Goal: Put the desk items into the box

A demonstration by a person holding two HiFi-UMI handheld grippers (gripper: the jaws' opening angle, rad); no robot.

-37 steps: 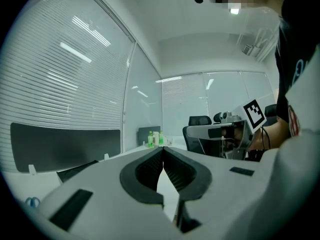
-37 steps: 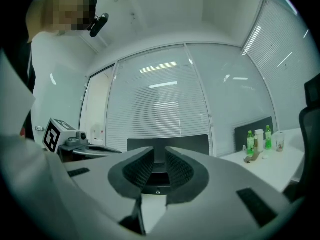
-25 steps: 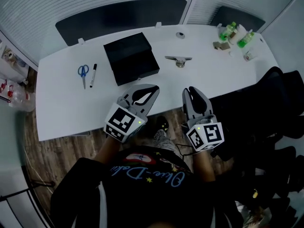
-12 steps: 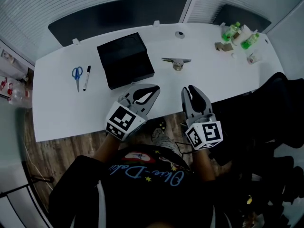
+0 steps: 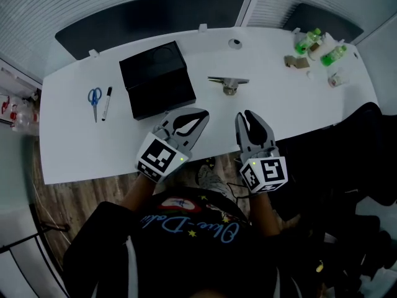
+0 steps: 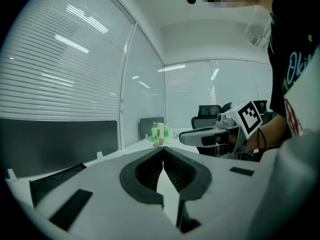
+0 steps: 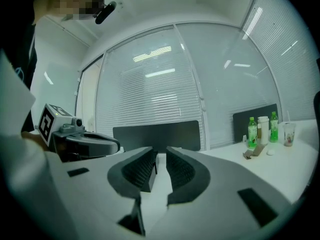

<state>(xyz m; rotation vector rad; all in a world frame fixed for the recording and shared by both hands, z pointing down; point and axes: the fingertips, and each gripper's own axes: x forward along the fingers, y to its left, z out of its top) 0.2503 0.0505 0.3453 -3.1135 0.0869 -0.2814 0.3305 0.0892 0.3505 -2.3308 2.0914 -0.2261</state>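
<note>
On the white desk point(image 5: 74, 148) stands a black box point(image 5: 156, 79). Left of it lie blue scissors point(image 5: 94, 98) and a marker point(image 5: 106, 103). To the box's right is a small metallic item point(image 5: 228, 83). My left gripper point(image 5: 203, 113) hovers over the desk's near edge just in front of the box; its jaws are shut and empty, the tips meeting in the left gripper view point(image 6: 162, 151). Beside it, my right gripper point(image 5: 244, 114) is open with nothing between its jaws point(image 7: 160, 151), which have just been opening.
Green bottles point(image 5: 310, 41), a white bottle point(image 5: 321, 46), a brown object point(image 5: 296, 61) and a cup point(image 5: 338, 78) stand at the desk's far right. A small round fitting point(image 5: 234, 43) sits near the back edge. Black office chairs point(image 5: 366, 154) crowd the right side.
Both grippers have moved forward, side by side, from the desk's near edge to just over it. The desk items now sit lower and further left in the head view.
</note>
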